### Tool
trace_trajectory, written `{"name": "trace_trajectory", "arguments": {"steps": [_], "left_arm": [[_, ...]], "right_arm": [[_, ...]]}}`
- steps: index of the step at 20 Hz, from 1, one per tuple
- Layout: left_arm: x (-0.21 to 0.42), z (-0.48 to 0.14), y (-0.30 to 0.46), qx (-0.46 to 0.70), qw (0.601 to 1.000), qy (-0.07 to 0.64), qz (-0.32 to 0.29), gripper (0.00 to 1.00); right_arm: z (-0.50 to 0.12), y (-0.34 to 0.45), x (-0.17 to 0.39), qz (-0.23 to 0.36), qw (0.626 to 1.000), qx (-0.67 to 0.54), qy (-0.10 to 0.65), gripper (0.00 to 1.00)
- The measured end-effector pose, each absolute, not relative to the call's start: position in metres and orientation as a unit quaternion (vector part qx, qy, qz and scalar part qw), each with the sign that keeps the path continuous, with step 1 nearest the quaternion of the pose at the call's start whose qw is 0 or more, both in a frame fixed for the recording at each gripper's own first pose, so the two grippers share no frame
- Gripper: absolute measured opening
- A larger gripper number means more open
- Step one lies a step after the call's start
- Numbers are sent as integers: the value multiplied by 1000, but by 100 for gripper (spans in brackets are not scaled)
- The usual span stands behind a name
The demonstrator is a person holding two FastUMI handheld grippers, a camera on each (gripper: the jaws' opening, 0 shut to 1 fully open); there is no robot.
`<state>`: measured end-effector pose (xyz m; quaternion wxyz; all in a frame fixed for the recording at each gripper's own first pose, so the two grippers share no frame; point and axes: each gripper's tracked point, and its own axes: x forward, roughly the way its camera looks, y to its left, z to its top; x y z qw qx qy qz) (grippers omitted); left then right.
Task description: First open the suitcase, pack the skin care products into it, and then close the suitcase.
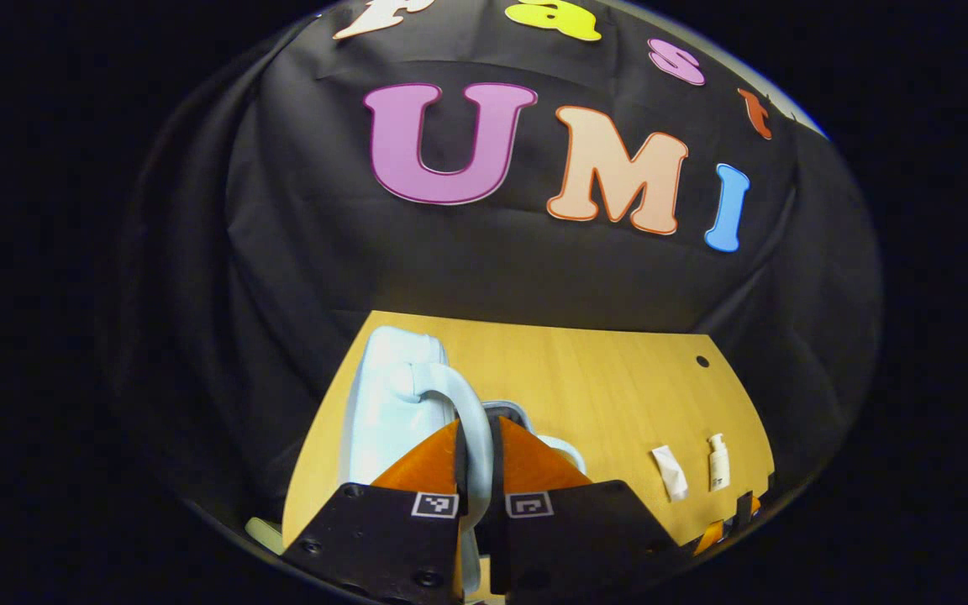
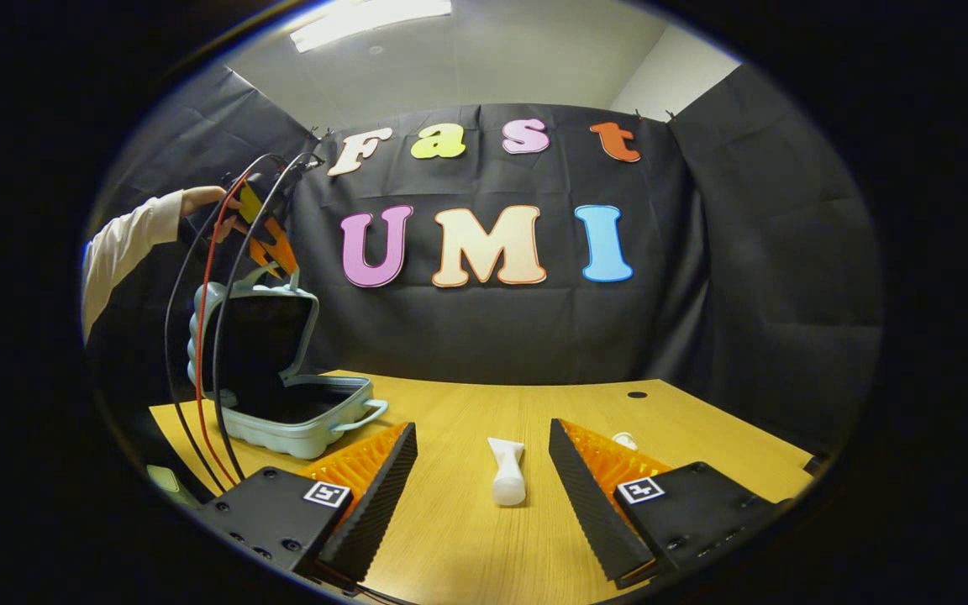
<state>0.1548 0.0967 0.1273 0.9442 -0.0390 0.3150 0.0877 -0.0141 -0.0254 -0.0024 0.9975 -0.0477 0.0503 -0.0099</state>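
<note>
The wide yellow wood-grain bench (image 2: 467,538) carries the pale blue hard-shell suitcase (image 2: 282,395), which stands open near its left end in the right gripper view: the base lies flat and the lid (image 2: 253,336) is raised nearly upright, showing a dark lining. In the left gripper view the same suitcase (image 1: 387,403) is seen from above and close up, so that its lower part is hidden behind the fingers.

The left hand-held gripper (image 1: 477,470) is clenched on the suitcase's curved pale blue carry handle (image 1: 459,403), both fingers pressing the handle between them with hardly a gap. From the right gripper view this left hand-held gripper (image 2: 270,248) sits at the top edge of the raised lid, held by a hand (image 2: 211,206) in a white sleeve (image 2: 127,248); red and black cables (image 2: 207,353) hang down from it across the suitcase.

The right hand-held gripper (image 2: 481,470) is released, its fingers spread wide and holding nothing, low over the bench. Between them, a little ahead and touching neither, lies a small white squeeze tube (image 2: 507,475), cap end nearest the camera.

In the left gripper view that white tube (image 1: 670,472) lies on the bench well apart from the suitcase, with a small cream bottle (image 1: 718,462) just beside it. In the right gripper view a small pale item (image 2: 623,439) peeps from behind the right finger, too much covered to identify.
</note>
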Motion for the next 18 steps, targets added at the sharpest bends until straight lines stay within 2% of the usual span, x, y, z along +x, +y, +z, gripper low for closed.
{"name": "trace_trajectory", "arguments": {"steps": [6, 11, 18], "left_arm": [[112, 141, 205, 9, 944, 283, 168, 5], [72, 117, 296, 5, 933, 283, 223, 3], [36, 41, 361, -70, 927, 293, 222, 3]], "right_arm": [[2, -21, -14, -10, 998, -53, 44, 99], [-5, -16, -11, -8, 998, -44, 48, 99], [-3, -18, -9, -15, 997, -66, 43, 99]]}}
